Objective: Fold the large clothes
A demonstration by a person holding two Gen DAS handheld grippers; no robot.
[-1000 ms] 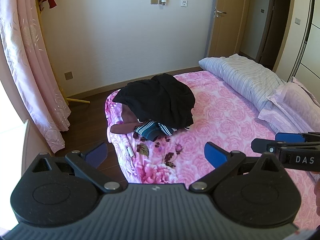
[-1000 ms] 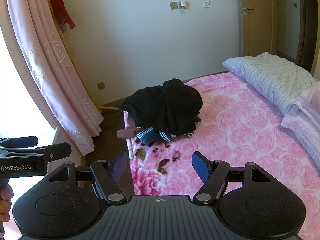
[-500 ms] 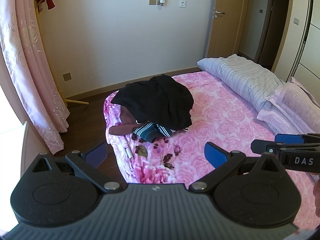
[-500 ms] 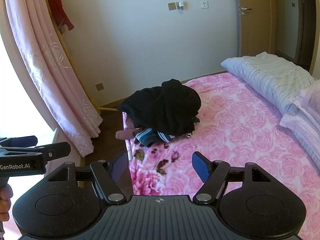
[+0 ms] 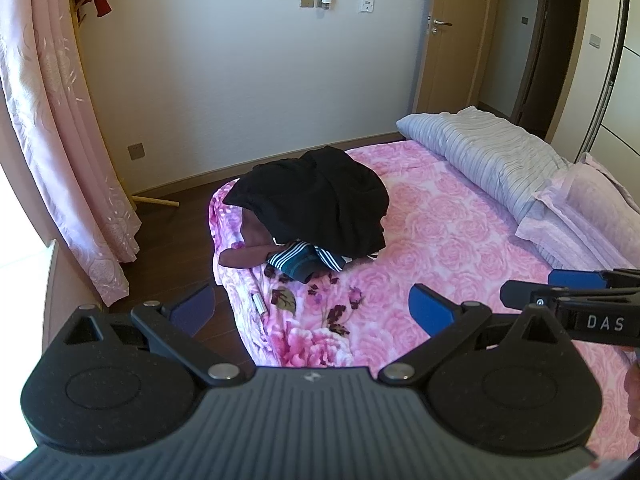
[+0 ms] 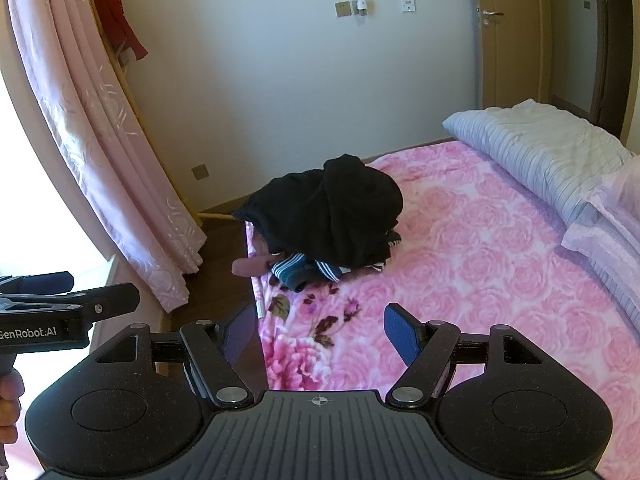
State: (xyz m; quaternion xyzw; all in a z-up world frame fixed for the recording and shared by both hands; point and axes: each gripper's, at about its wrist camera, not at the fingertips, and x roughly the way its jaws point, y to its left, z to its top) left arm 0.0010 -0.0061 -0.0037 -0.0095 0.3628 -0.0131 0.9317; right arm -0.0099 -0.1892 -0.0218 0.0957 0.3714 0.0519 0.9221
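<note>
A heap of clothes lies at the bed's far left corner: a black garment (image 5: 320, 196) (image 6: 332, 212) on top, a dark teal white-striped piece (image 5: 304, 260) (image 6: 304, 270) and a maroon one (image 5: 248, 248) under it. My left gripper (image 5: 312, 310) hovers open near the bed's front corner, well short of the heap, holding nothing. My right gripper (image 6: 320, 328) is open and empty too, beside the left and equally far from the clothes. Each gripper shows at the edge of the other's view.
The bed has a pink rose-print cover (image 5: 460, 248) (image 6: 500, 264), with a grey striped duvet (image 5: 492, 152) and pillows at the right. A pink curtain (image 5: 60, 140) and a wooden rack with a red garment (image 6: 120, 24) stand left. Dark floor lies between bed and wall.
Both views have shifted slightly, with the heap sitting a little lower and farther left in frame. Both grippers stay open and the clothes have not moved.
</note>
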